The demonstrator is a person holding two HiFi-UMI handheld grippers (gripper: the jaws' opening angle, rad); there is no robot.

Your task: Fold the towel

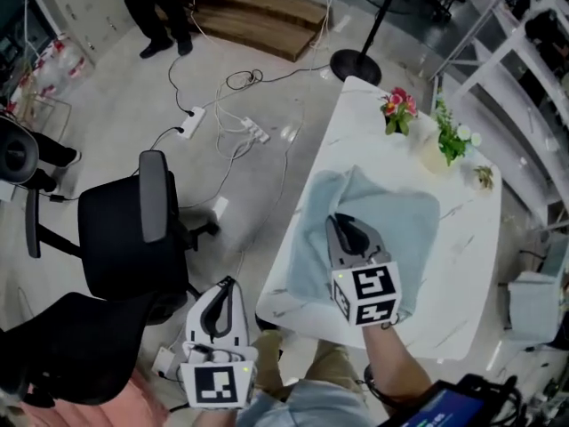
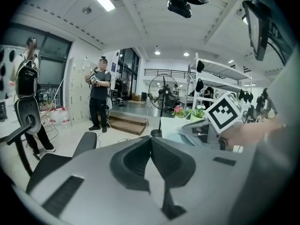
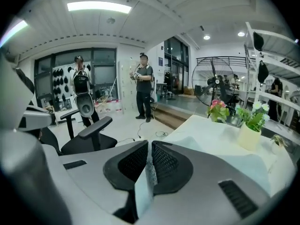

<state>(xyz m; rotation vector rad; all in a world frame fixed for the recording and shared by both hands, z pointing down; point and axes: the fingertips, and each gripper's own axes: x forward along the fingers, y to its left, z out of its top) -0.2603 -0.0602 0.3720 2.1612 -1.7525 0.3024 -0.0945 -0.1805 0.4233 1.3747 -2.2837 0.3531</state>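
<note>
A light blue towel (image 1: 400, 216) lies spread and rumpled on the white marble table (image 1: 360, 105). My right gripper (image 1: 335, 221) hovers over the towel's near left part. In the right gripper view it (image 3: 150, 146) is shut on a strip of the towel's cloth (image 3: 146, 184), and more towel (image 3: 255, 165) lies beyond on the table. My left gripper (image 1: 228, 284) is off the table's near left corner, over the floor. Its jaws (image 2: 151, 138) meet at the tips with no cloth showing between them. The right gripper's marker cube (image 2: 225, 111) shows to its right.
A pink flower pot (image 1: 399, 109) and a green plant pot (image 1: 449, 139) stand at the table's far end. Black office chairs (image 1: 133, 229) sit left of the table. Cables and a power strip (image 1: 191, 123) lie on the floor. A fan base (image 1: 356, 65) and a standing person (image 1: 160, 12) are beyond.
</note>
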